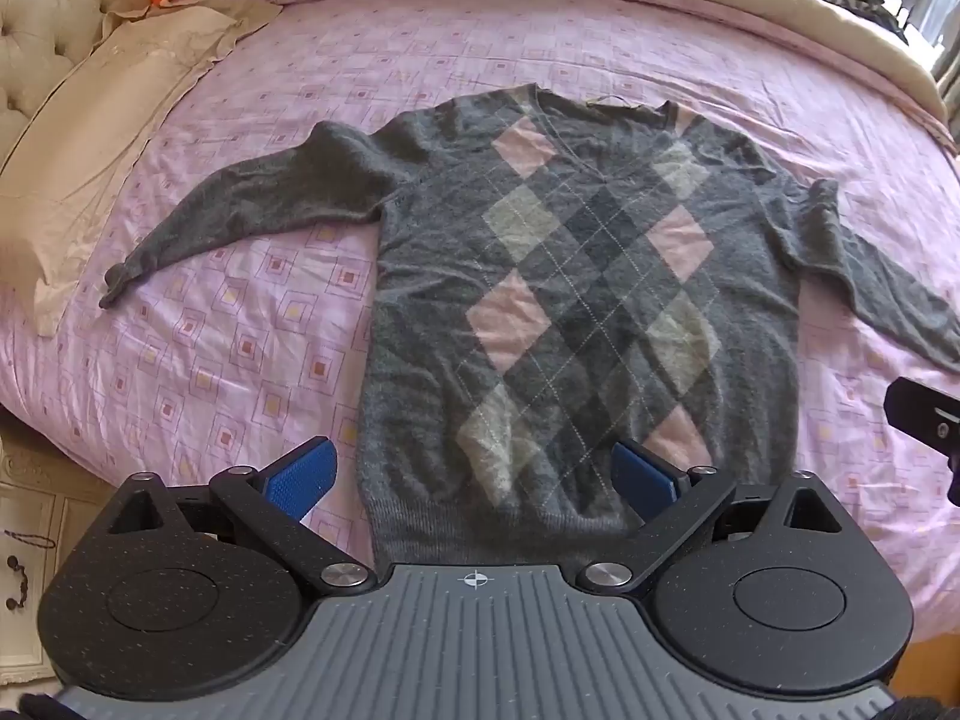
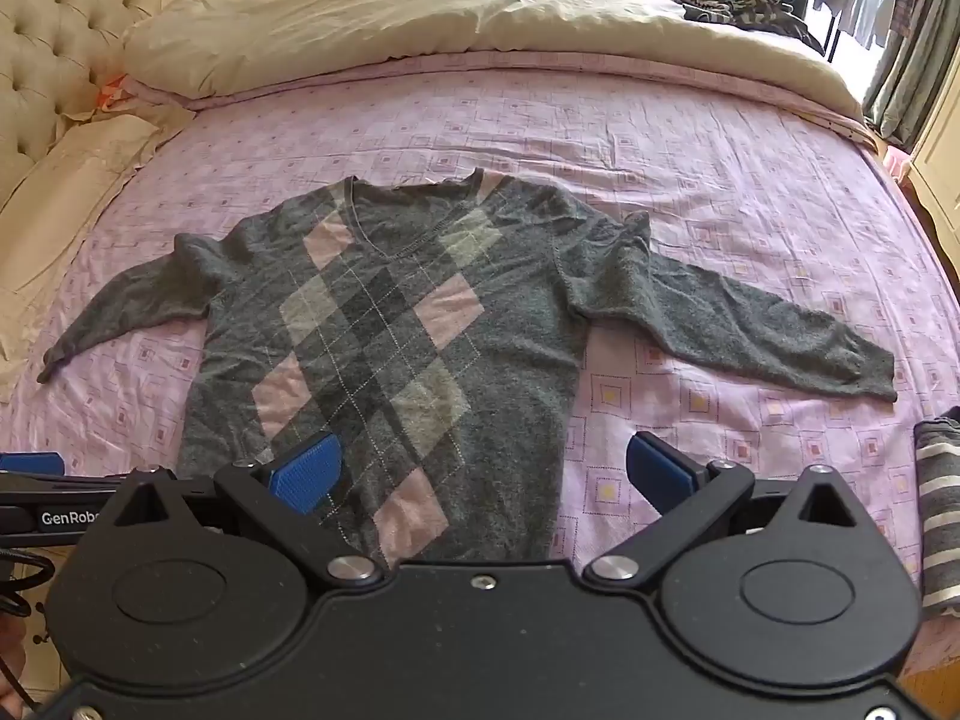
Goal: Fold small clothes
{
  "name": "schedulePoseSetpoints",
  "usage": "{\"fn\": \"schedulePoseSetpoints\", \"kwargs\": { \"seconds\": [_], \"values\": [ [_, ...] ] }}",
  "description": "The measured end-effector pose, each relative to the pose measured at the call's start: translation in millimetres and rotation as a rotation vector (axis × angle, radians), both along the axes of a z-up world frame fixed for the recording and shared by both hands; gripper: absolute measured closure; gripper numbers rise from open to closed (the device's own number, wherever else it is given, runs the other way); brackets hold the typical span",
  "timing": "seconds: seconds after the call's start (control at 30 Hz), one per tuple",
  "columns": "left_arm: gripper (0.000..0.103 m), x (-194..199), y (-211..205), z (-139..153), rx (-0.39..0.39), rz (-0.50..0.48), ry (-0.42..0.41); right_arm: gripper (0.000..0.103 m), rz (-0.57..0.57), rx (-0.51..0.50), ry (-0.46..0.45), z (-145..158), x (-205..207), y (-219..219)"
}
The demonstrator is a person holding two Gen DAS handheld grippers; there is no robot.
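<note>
A grey long-sleeved sweater (image 1: 576,276) (image 2: 384,336) with pink and pale argyle diamonds lies flat, front up, on the pink patterned bedsheet (image 1: 252,324) (image 2: 690,192). Both sleeves spread out sideways. My left gripper (image 1: 474,480) hangs open above the sweater's hem, nothing between its blue pads (image 1: 303,477). My right gripper (image 2: 483,471) is also open, over the lower right edge of the sweater's body, holding nothing. Part of the right gripper shows at the right edge (image 1: 927,420) of the left wrist view, and the left one at the left edge (image 2: 36,480) of the right wrist view.
A cream duvet (image 2: 420,18) is bunched at the far side of the bed with a dark patterned garment (image 2: 738,0) on it. Cream pillows (image 1: 102,120) and a tufted headboard (image 2: 54,30) lie left. A striped grey garment (image 2: 942,522) sits at the right edge.
</note>
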State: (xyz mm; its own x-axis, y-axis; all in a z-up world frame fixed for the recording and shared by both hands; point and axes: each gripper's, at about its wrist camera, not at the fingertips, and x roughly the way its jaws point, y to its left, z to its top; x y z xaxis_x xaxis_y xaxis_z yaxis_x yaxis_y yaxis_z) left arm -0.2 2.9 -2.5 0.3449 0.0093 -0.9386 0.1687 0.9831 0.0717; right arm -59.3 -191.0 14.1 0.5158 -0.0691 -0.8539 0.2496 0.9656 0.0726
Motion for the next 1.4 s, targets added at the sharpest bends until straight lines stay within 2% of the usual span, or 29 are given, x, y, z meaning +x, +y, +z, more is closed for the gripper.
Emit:
{"fn": "schedulePoseSetpoints", "kwargs": {
  "seconds": [0.5,1.4],
  "values": [
    [0.004,1,1,1,0.010,-0.002,-0.008,0.001,-0.059,0.027,0.030,-8,-3,-3],
    [0.004,2,12,4,0.006,0.000,-0.012,0.001,-0.048,0.039,0.070,-19,7,7]
  ]
}}
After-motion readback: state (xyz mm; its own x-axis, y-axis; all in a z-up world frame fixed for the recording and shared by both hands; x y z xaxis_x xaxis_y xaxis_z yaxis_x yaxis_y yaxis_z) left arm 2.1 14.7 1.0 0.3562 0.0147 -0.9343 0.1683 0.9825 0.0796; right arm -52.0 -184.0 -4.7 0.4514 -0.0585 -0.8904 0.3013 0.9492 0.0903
